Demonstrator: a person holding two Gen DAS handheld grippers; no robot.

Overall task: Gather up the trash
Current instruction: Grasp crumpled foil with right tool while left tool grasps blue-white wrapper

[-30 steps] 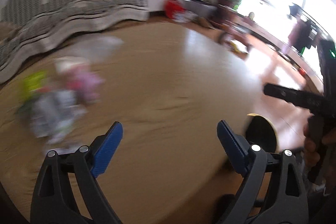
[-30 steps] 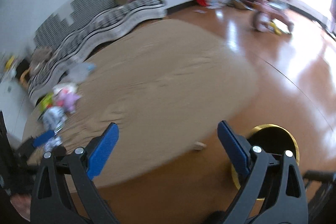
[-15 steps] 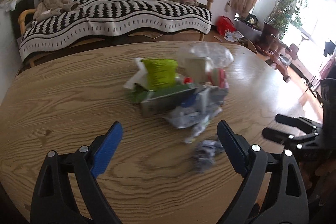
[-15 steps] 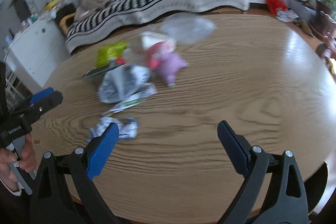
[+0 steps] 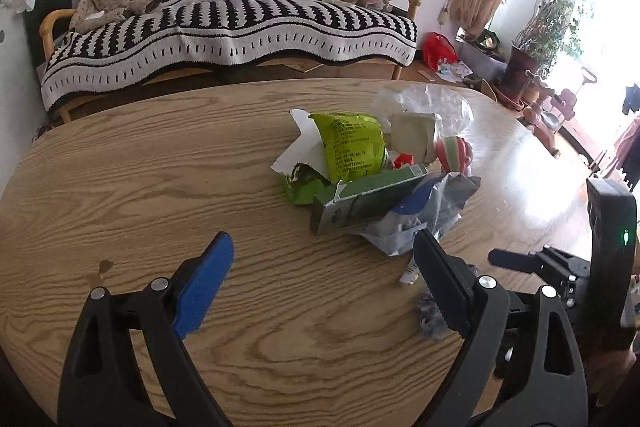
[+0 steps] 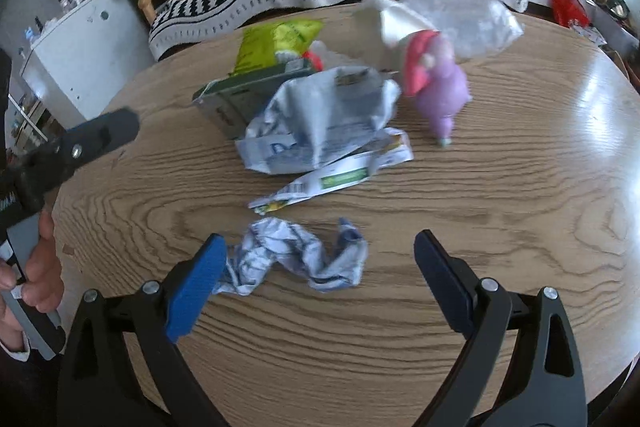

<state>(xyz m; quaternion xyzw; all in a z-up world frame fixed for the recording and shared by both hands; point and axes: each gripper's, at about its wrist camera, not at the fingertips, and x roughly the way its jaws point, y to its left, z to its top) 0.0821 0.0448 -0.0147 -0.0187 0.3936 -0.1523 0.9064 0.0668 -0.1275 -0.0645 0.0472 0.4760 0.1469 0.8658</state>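
Note:
A heap of trash lies on the oval wooden table (image 5: 120, 195): a green snack bag (image 5: 352, 147), a dark green carton (image 5: 368, 199), a grey foil wrapper (image 6: 324, 119), a clear plastic bag (image 6: 464, 15) and a purple and pink toy (image 6: 436, 87). A crumpled grey paper (image 6: 296, 255) lies alone just ahead of my right gripper (image 6: 320, 275), which is open and empty above it. My left gripper (image 5: 324, 279) is open and empty, short of the heap. The right gripper also shows in the left wrist view (image 5: 560, 263).
A black and white striped sofa (image 5: 240, 27) stands behind the table. A white cabinet (image 6: 84, 51) is at the left. Plants and a red bag (image 5: 438, 49) are by the window at the right.
Both views swung from the floor and table edge round to the trash heap, and have moved closer to it. Both grippers stay open.

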